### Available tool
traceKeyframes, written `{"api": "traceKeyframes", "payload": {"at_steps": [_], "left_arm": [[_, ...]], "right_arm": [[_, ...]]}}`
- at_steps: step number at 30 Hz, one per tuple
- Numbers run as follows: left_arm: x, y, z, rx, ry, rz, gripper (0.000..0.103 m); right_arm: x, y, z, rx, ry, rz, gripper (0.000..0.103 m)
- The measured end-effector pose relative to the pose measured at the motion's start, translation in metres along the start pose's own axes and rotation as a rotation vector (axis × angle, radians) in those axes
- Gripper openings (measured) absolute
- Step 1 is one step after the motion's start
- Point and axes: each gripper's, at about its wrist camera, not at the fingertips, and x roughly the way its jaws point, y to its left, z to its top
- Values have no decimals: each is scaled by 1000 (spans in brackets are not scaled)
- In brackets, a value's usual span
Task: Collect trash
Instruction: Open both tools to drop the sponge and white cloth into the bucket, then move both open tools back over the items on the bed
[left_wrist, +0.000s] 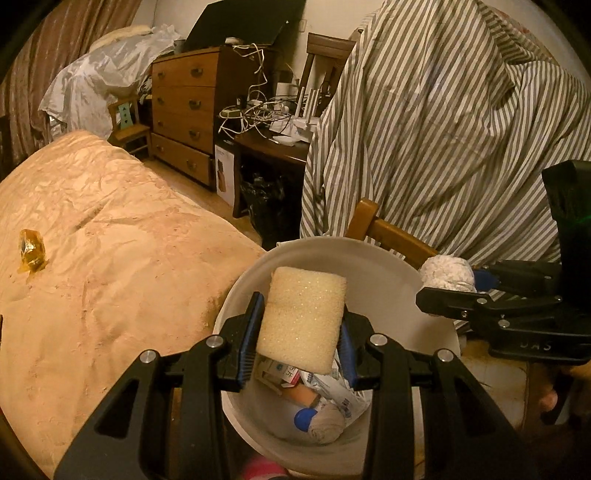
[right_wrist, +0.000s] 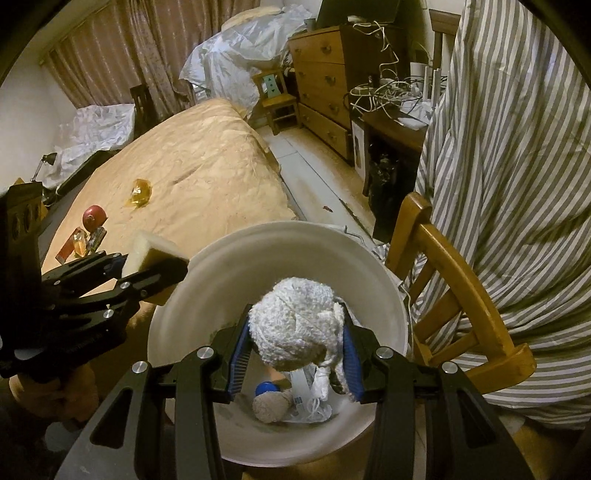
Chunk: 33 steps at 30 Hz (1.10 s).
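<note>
White bin (right_wrist: 207, 280) holds paper scraps (right_wrist: 310, 404), blue cap (right_wrist: 266, 388), grey sock (right_wrist: 271, 406).

Both grippers, the left gripper (left_wrist: 301, 325) and the right gripper (right_wrist: 295, 347), share 1 build: matte black linkage arms, round silver screws at each pivot, and ribbed blue pads (right_wrist: 239, 360) lining the 2 fingers.

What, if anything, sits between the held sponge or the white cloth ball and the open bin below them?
Nothing visible does. The left gripper holds the sponge and the right gripper holds the white cloth ball, both over the uncovered mouth of the white bin, which has only trash at its bottom.
</note>
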Motion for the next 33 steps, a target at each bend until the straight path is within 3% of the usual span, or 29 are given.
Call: {"api": "traceKeyframes", "payload": {"at_steps": [3, 5, 7, 23, 31, 33], "left_arm": [[-1, -3, 1, 14, -5, 4, 40], [-4, -2, 2, 19, -19, 12, 74], [-7, -1, 2, 19, -36, 23, 80], [-17, 9, 1, 11, -46, 30, 80], [-31, 27, -7, -11, -50, 61, 80], [-35, 35, -12, -16, -41, 74, 85]], "right_arm": [[1, -1, 1, 1, -4, 2, 47], [-1, -2, 2, 10, -15, 12, 54], [-5, -6, 3, 30, -34, 17, 59], [-13, -11, 4, 58, -74, 24, 60], [-22, 7, 3, 37, -117, 58, 75], [-25, 18, 2, 16, -139, 64, 80]]}}
